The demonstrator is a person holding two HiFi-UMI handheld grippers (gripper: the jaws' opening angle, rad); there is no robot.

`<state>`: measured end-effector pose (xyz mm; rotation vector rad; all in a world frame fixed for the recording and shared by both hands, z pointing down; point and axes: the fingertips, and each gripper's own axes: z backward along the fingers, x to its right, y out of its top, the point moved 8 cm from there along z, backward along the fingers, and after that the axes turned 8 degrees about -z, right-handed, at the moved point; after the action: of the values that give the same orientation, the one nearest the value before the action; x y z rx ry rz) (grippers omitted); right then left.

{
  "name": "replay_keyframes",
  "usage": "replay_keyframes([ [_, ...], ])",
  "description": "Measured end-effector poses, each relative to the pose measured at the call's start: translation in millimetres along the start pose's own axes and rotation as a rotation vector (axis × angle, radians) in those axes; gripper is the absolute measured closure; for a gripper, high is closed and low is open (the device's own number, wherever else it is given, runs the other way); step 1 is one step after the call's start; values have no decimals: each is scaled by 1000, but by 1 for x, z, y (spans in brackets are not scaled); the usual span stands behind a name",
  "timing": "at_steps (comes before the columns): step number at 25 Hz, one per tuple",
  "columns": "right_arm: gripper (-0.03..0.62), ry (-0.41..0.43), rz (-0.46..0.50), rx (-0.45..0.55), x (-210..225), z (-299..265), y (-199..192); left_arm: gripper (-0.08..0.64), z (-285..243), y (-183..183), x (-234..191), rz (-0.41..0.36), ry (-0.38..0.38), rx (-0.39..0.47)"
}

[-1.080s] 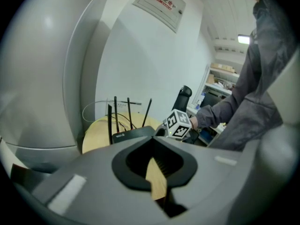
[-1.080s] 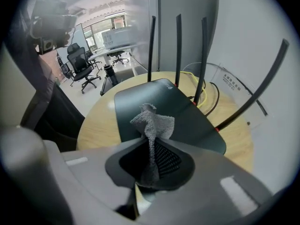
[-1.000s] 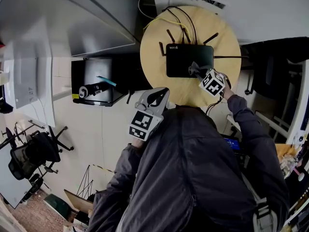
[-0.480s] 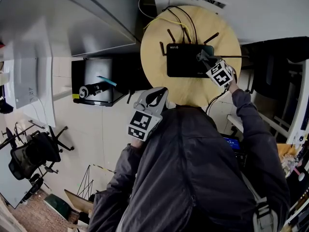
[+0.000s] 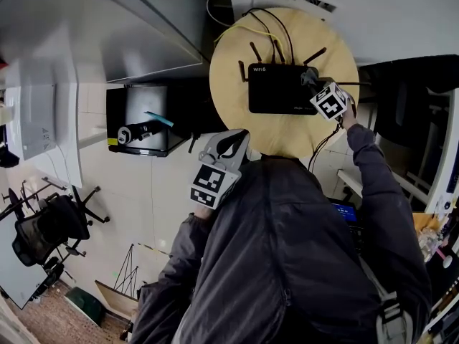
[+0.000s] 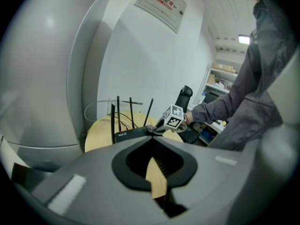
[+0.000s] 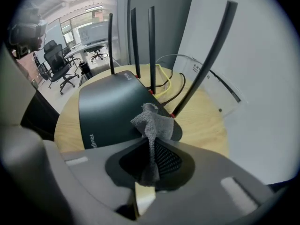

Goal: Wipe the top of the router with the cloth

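I am pinching the cloth [image 7: 152,123] in my right hand-held gripper [image 7: 150,142], laying its loose end on the router [image 7: 110,107] top's right edge to wipe it. My left hand-held gripper [image 5: 228,145] is hanging closed and empty, clear of the tabletop [image 5: 280,131].

Router [image 5: 276,88] rt end hidden by right gripper [image 5: 309,77]; table [image 5: 229,99] front behind person [image 5: 287,249]

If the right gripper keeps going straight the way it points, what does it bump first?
Most likely the router, at its top near the back edge, pressing down the cloth the right gripper pinches. The slanted antenna stands just beyond; depth is hard to judge.
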<state>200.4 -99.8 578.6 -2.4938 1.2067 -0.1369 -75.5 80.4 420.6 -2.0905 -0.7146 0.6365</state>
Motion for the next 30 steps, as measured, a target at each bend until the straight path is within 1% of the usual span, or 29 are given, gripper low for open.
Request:
replay_keyframes([
  [11,565,63,-1,4,-62,25,-51,560,-2,2,2,-24,-38,3],
  [18,565,111,-32,19,-77,31,-63,560,-6,2,4,-33,-52,-3],
  [20,563,116,-74,47,-68,32,-64,560,-6,4,4,-33,-47,-2],
  [22,565,65,-156,80,-43,32,-68,560,-6,5,2,-29,-39,-3],
  [24,565,3,-210,74,-14,27,-72,560,-6,4,1,-23,-32,-8],
  [25,565,-19,-207,57,-2,22,-74,560,-5,3,1,-20,-30,-11],
  [27,565,-47,-140,22,14,10,-76,560,-6,3,2,-20,-29,-18],
  [30,565,-29,-28,16,19,-2,-72,560,-6,5,3,-20,-23,-23],
])
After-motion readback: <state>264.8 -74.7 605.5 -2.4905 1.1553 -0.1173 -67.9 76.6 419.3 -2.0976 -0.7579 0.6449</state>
